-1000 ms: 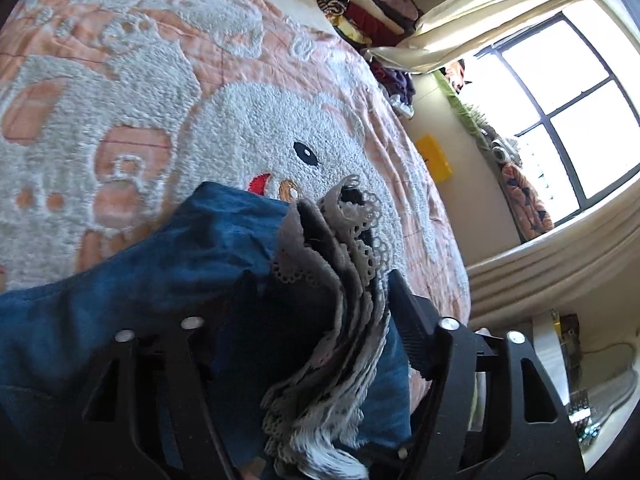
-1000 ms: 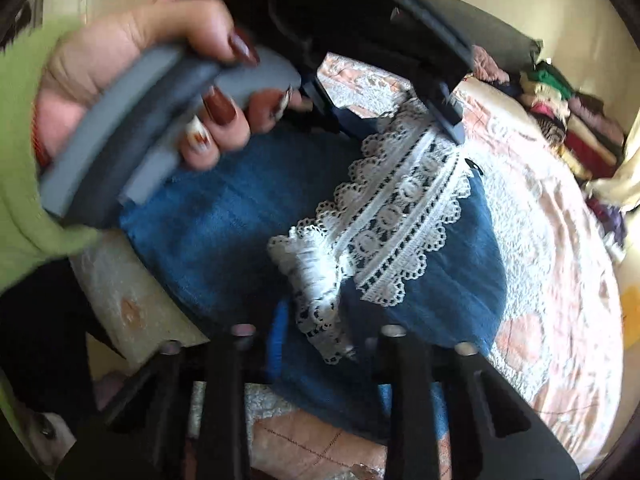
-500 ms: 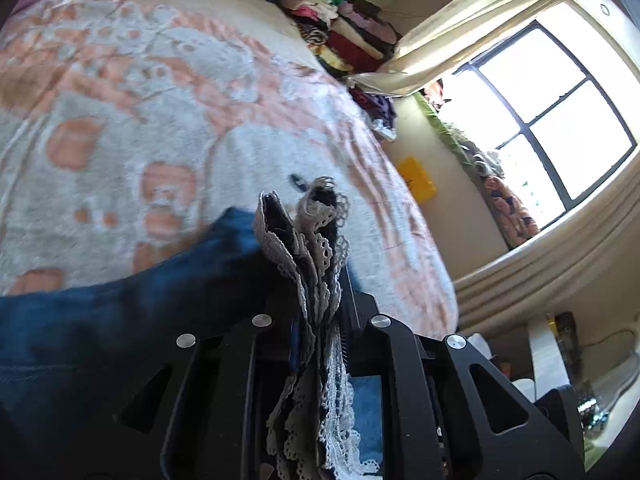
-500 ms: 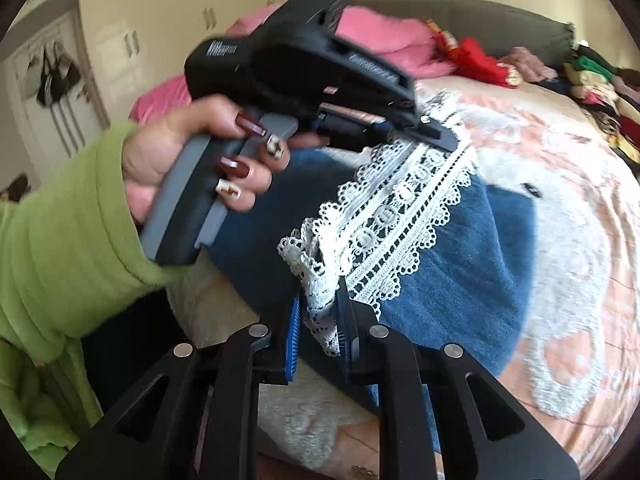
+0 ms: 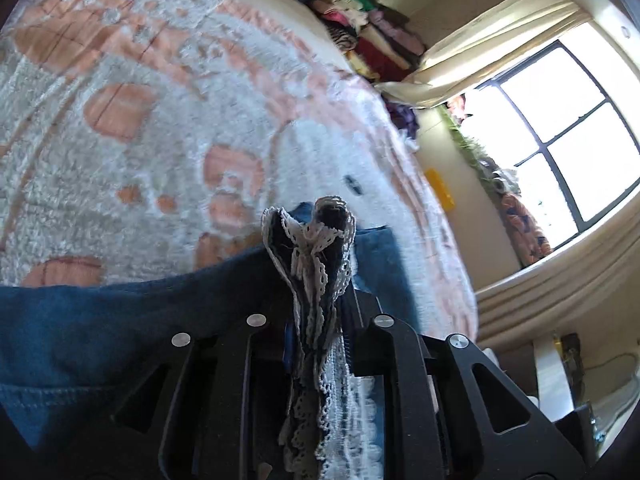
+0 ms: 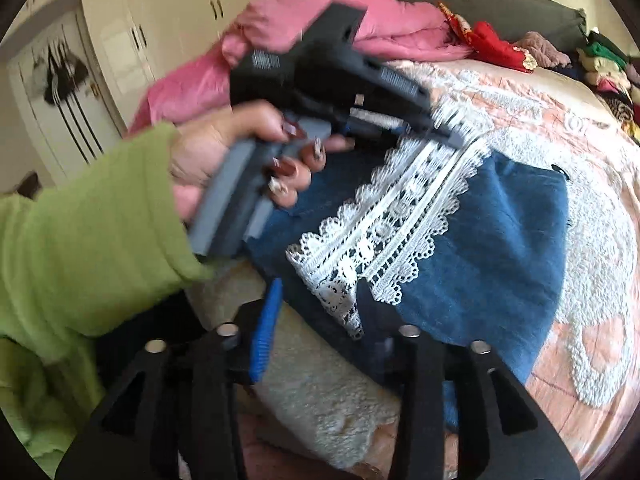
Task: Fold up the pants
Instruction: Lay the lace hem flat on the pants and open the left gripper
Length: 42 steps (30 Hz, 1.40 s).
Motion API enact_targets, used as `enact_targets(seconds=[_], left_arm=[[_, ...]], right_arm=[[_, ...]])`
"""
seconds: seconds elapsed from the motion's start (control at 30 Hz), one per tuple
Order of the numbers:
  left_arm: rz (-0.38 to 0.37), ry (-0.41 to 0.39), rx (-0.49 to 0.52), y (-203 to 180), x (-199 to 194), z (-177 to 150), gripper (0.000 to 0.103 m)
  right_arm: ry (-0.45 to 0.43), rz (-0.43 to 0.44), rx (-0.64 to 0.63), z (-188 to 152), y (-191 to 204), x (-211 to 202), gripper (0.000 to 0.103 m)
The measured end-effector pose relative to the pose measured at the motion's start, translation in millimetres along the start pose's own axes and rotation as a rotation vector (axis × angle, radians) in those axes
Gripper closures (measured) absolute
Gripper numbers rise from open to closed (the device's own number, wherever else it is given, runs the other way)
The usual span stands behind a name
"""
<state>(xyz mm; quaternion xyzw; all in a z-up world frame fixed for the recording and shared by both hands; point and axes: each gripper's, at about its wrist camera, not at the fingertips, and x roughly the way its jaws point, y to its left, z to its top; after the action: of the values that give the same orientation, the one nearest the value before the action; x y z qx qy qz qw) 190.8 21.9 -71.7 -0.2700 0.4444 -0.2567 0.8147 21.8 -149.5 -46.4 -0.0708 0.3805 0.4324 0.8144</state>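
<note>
The pants (image 6: pixel 488 248) are blue denim with a white lace hem (image 6: pixel 384 232). They lie on the bed's near edge. My left gripper (image 5: pixel 316 320) is shut on the bunched lace hem (image 5: pixel 316 264), with denim (image 5: pixel 100 320) trailing to the left. In the right wrist view the left gripper (image 6: pixel 452 132) holds the far end of the lace, gripped by a hand in a green sleeve (image 6: pixel 80 240). My right gripper (image 6: pixel 316 300) is open, its fingers either side of the lace's near corner, which hangs loose between them.
The bed has a pink and white fluffy cover (image 5: pixel 160 120). Folded clothes (image 5: pixel 360 28) are piled along its far side, and a pink quilt (image 6: pixel 360 24) lies at the head. A window (image 5: pixel 560 128) and curtains are to the right.
My right gripper has opened and let go of the lace corner. My left gripper closed on the lace a second ago and has lifted it further over the bed.
</note>
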Motion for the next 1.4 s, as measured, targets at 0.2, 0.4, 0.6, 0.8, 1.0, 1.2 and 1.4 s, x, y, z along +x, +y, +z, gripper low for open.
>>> enact_targets(seconds=[0.2, 0.4, 0.6, 0.8, 1.0, 1.2, 1.4], left_arm=[[0.029, -0.005, 0.015, -2.0, -14.8, -9.2, 0.076], [0.029, 0.0, 0.056, -17.7, -47.4, -40.2, 0.063], [0.035, 0.054, 0.036, -24.9, -64.2, -87.0, 0.06], [0.094, 0.098, 0.01, -28.6, -48.4, -110.3, 0.055], [0.14, 0.094, 0.012, -34.1, -42.2, -115.9, 0.089], [0.231, 0.075, 0.111, -48.3, -59.1, -124.2, 0.09], [0.27, 0.072, 0.125, -45.3, -54.1, -126.1, 0.08]], right_arm=[[-0.046, -0.089, 0.103, -6.5, -23.0, -29.6, 0.06], [-0.015, -0.185, 0.156, -17.2, -50.0, -31.7, 0.06], [0.014, -0.204, 0.161, -31.5, -52.6, -22.0, 0.06], [0.008, -0.195, 0.161, -35.1, -51.8, -21.5, 0.06], [0.012, -0.202, 0.182, -40.8, -54.7, -24.8, 0.059], [-0.024, -0.188, 0.148, -36.3, -45.4, -34.1, 0.059], [0.074, -0.241, 0.148, -43.7, -48.1, -15.3, 0.059]])
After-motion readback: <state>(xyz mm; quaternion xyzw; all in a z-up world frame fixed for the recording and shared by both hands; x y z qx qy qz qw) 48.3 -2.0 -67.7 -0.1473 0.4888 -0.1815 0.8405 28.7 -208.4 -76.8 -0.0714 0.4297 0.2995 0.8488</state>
